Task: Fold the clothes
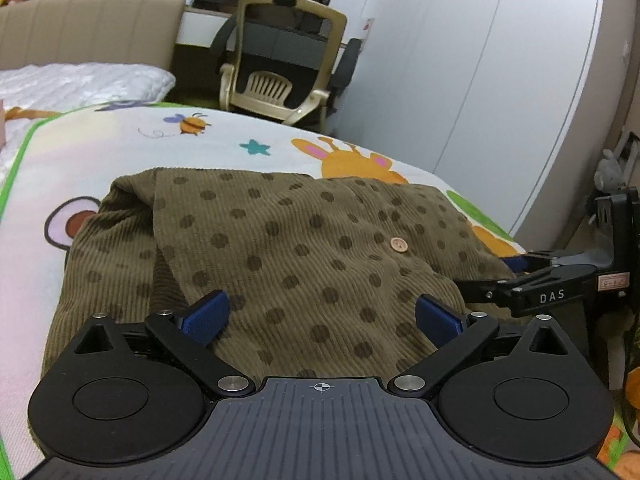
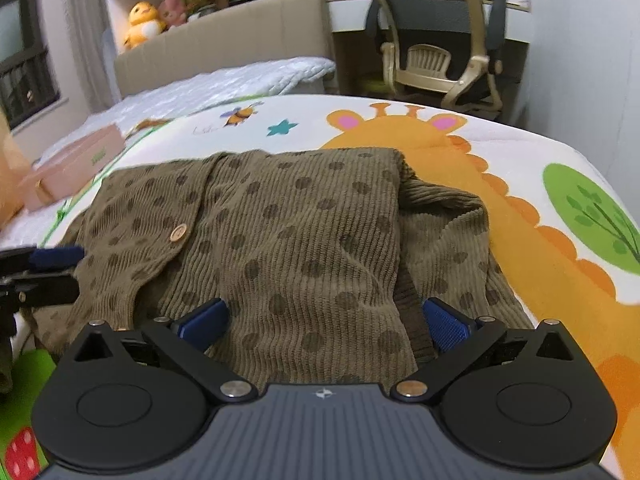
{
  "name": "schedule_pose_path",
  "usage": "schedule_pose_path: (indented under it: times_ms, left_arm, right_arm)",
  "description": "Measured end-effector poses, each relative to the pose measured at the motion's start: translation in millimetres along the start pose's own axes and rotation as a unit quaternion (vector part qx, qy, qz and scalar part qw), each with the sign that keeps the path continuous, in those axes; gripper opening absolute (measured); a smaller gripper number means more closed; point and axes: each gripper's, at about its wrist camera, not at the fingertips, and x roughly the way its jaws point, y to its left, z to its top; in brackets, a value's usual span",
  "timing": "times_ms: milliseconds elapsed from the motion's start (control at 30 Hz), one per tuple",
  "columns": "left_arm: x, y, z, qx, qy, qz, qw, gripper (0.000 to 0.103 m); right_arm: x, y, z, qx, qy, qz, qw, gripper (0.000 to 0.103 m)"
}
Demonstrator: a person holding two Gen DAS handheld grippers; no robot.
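Observation:
An olive-brown corduroy cardigan with dark dots (image 1: 280, 248) lies on the printed bed cover, its sides folded in over the middle; a wooden button (image 1: 398, 245) shows. It also shows in the right wrist view (image 2: 280, 240) with its button (image 2: 179, 234). My left gripper (image 1: 322, 316) is open, its blue pads just above the garment's near edge. My right gripper (image 2: 324, 322) is open over the same near edge, further right. The right gripper's body shows in the left wrist view (image 1: 560, 284); the left gripper's finger shows in the right wrist view (image 2: 52, 258).
A cartoon-printed cover (image 2: 480, 184) spreads over the bed. A pink box (image 2: 76, 164) lies at the left. A white quilt (image 1: 80, 84) and beige headboard (image 1: 88, 28) lie behind. An office chair (image 1: 288, 64) stands beyond the bed; a white wardrobe (image 1: 480, 60) is at right.

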Motion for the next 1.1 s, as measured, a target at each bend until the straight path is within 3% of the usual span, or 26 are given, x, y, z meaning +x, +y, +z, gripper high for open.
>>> schedule_pose_path:
  times_ms: [1100]
  left_arm:
    - [-2.5,5.6,-4.6,-0.026,-0.019,-0.015,0.9994,0.103]
  right_arm:
    - [-3.7,-0.9,-8.3,-0.008,-0.017,-0.001,1.000,0.103]
